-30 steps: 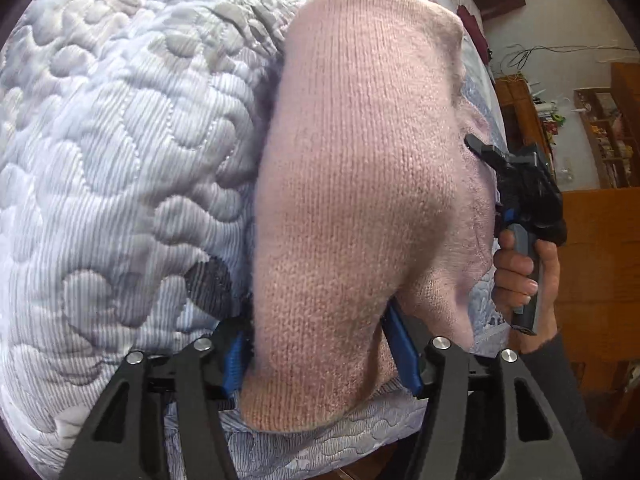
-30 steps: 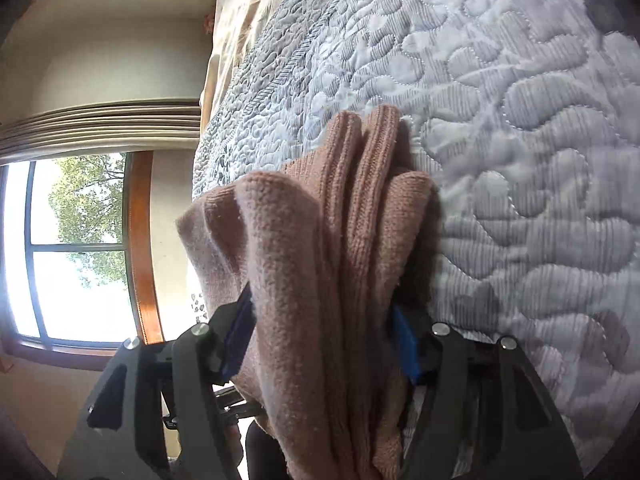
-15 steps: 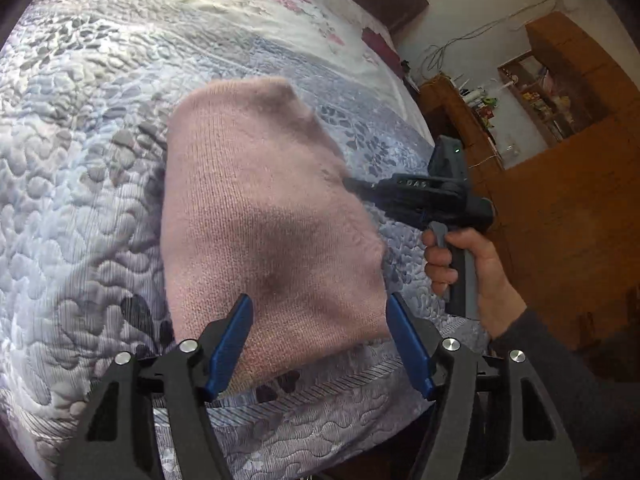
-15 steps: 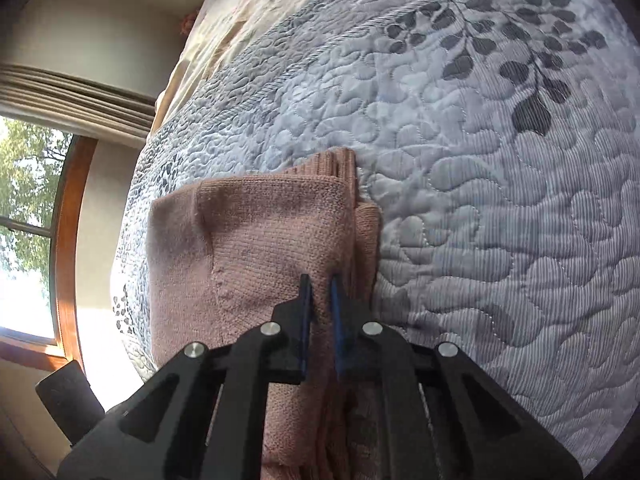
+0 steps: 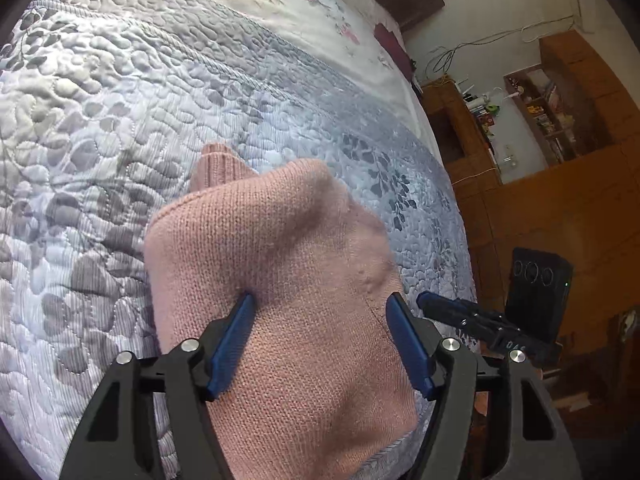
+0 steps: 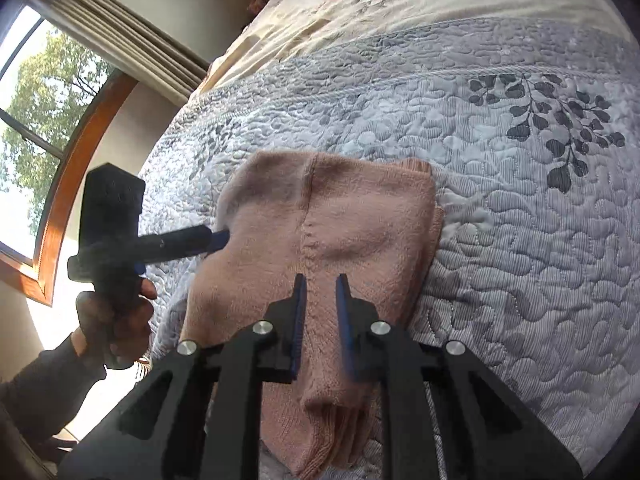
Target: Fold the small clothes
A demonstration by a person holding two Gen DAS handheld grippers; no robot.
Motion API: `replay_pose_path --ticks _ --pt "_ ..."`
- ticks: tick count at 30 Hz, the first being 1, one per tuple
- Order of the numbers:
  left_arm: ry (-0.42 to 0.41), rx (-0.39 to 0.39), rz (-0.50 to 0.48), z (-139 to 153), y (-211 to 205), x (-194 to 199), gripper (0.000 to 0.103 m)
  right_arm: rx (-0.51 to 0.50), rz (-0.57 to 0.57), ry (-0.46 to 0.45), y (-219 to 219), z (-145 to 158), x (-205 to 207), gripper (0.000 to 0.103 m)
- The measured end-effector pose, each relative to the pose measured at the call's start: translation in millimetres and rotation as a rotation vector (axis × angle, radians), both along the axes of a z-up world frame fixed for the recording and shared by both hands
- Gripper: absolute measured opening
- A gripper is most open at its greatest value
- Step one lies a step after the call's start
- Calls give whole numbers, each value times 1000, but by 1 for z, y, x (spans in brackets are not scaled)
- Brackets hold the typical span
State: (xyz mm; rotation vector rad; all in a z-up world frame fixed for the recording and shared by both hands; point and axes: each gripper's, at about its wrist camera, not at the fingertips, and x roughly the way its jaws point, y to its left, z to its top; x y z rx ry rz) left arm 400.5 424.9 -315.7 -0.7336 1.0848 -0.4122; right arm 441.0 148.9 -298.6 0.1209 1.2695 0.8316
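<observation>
The pink knitted sweater (image 5: pixel 288 300) lay folded on the quilted grey-blue bedspread (image 5: pixel 120 120), filling the lower middle of the left wrist frame, with a ribbed cuff (image 5: pixel 216 168) poking out at its upper left edge. The left hand-held gripper (image 5: pixel 320 344) stood with its blue-padded fingers spread wide, one on each side of the folded bundle, over the knit and not clamping it. At the right edge of that frame the right hand-held gripper (image 5: pixel 430 303) showed its dark tip just beside the sweater's right border.

In the right wrist view the sweater (image 6: pixel 340 232) sat in the centre and lower centre, its stacked layers showing along the right edge and a seam running down its middle. The right hand-held gripper (image 6: pixel 320 312) had its fingers narrowly apart, a slim gap between them, over the near part of the knit with nothing pinched between them. At the left of the frame a person's hand (image 6: pixel 116 316) in a dark sleeve (image 6: pixel 44 384) gripped the handle of the left hand-held gripper (image 6: pixel 218 239), whose tip touched the sweater's left edge. A window (image 6: pixel 28 120) and curtain (image 6: pixel 120 32) filled the upper left.
</observation>
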Motion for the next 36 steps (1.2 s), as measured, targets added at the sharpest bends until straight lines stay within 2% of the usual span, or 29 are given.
replay_pose_path --ticks 2,3,5,7,8,9,11,13,14,15,17,19,21,24,29,31,33,35,36 --pt "6 25 6 3 -1 -3 64 -82 2 25 -3 -25 3 0" --pt "13 37 5 9 -1 -5 56 -88 -24 30 -13 -30 5 0" --pt "-33 41 7 34 3 -25 54 -81 -68 31 -28 -20 3 0" --pt "-89 57 -17 53 0 -46 54 -40 -27 14 -29 1 -13 0" --pt "-90 62 -27 55 -3 -54 54 -25 4 9 -25 9 -24 0" --pt "-75 67 -41 50 -7 -59 54 -25 45 6 -18 12 -35 0" --pt "-6 126 -44 29 -15 -62 52 -54 107 11 -3 3 -50 0" --pt "14 139 -25 13 -17 -62 53 -173 112 -19 2 -17 -52 0" --pt "15 125 -17 11 -17 -63 52 -189 91 -18 -5 -26 -50 0" --pt "13 122 -16 12 -19 -64 52 -167 53 21 -14 -31 -46 0" --pt "7 168 -24 22 -26 -68 53 -139 8 55 -23 -28 -46 0" --pt "-33 146 -32 38 -26 -79 53 -123 -9 62 -27 -19 -52 0" --pt "-74 136 -25 50 -22 -101 54 -98 -13 45 -30 -3 -66 0" --pt "-72 137 -22 48 -19 -131 54 -66 31 41 -22 5 -89 0" --pt "87 210 -36 -4 -26 -138 54 -192 28 71 -15 -38 -97 0" --pt "90 211 -23 -2 -27 -142 53 -173 10 64 -19 -29 -101 0" --pt "29 185 -18 16 -28 -153 54 -149 14 21 -22 -6 -110 2" --pt "-3 232 1 26 -31 -163 61 -139 18 -12 -23 7 -119 2" --pt "21 279 13 22 -35 -164 66 -156 25 -20 -20 5 -123 2"
